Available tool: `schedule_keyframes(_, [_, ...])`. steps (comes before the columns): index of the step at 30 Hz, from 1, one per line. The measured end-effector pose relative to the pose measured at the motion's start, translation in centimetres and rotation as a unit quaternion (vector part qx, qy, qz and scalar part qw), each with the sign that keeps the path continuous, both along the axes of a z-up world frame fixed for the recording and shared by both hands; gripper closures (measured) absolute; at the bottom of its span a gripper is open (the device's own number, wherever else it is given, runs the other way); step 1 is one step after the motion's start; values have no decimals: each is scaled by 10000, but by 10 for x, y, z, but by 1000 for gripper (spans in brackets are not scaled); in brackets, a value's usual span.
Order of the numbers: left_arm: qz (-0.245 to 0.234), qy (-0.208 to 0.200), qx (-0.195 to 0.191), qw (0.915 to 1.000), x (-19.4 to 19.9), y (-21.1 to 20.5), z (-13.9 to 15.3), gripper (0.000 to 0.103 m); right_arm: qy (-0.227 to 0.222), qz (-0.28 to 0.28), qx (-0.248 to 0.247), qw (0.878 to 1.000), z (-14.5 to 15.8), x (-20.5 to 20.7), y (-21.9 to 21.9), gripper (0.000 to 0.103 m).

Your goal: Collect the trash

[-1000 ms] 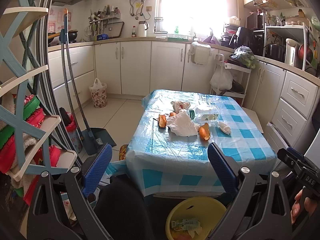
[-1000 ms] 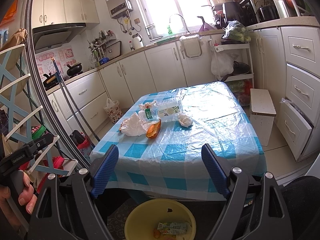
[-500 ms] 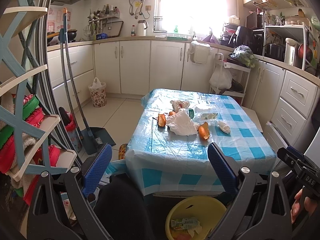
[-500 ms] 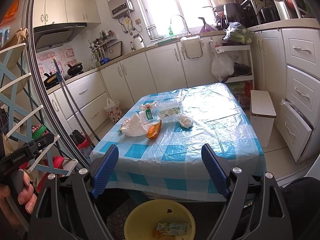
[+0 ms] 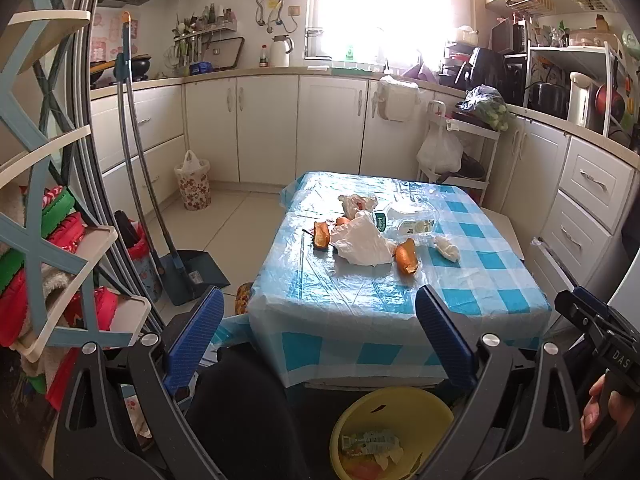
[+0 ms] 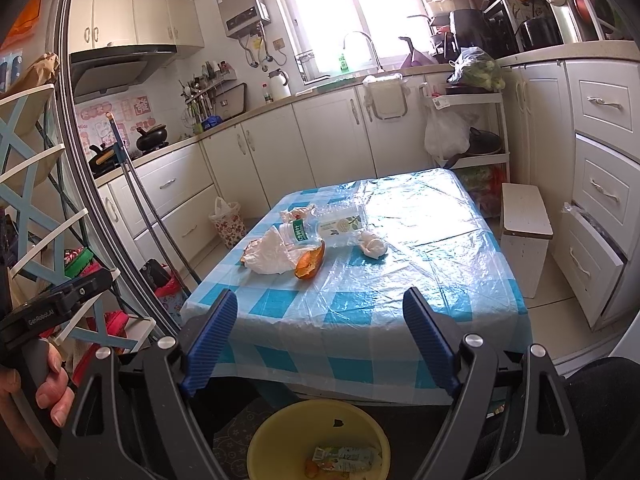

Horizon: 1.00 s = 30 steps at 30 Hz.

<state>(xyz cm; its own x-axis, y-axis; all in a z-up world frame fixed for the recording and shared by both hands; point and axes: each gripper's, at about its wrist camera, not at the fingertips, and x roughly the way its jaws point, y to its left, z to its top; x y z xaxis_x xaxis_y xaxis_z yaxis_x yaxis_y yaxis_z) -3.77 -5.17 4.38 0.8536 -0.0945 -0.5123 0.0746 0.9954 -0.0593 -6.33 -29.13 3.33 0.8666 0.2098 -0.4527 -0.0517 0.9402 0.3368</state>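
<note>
Left wrist view: left gripper [image 5: 318, 322] spread wide, empty, short of the checkered table [image 5: 400, 300]. Right gripper [image 6: 318, 322] likewise spread, gripping nothing. Trash mid-table: crumpled white bag [image 6: 267, 254], orange peel [image 6: 310, 263], plastic bottle [image 6: 332, 226], tissue wad [image 6: 373, 245]; yellow bin [image 6: 280, 436] below with scraps.

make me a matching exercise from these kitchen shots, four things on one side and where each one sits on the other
Things:
1. yellow bowl
2. crumpled tissue
3. dustpan
4. white flask

Places:
A. on the counter left of the window
B. on the floor below the table's near edge
C. on the checked tablecloth, right of the orange peel
D. on the floor left of the table, by the broom handles

Pairs: 1-B, 2-C, 3-D, 4-A
</note>
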Motion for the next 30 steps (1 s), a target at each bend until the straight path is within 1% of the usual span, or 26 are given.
schedule_keyframes(22, [-77, 102, 32, 9999, 2, -3, -2, 10, -19, 15, -31, 10000, 2, 0, 3, 22])
schedule_keyframes(27, [-80, 113, 36, 9999, 2, -3, -2, 10, -26, 47, -65, 10000, 5, 11, 2, 22])
schedule_keyframes(30, [-86, 114, 45, 9999, 2, -3, -2, 10, -31, 44, -64, 10000, 5, 9, 3, 22])
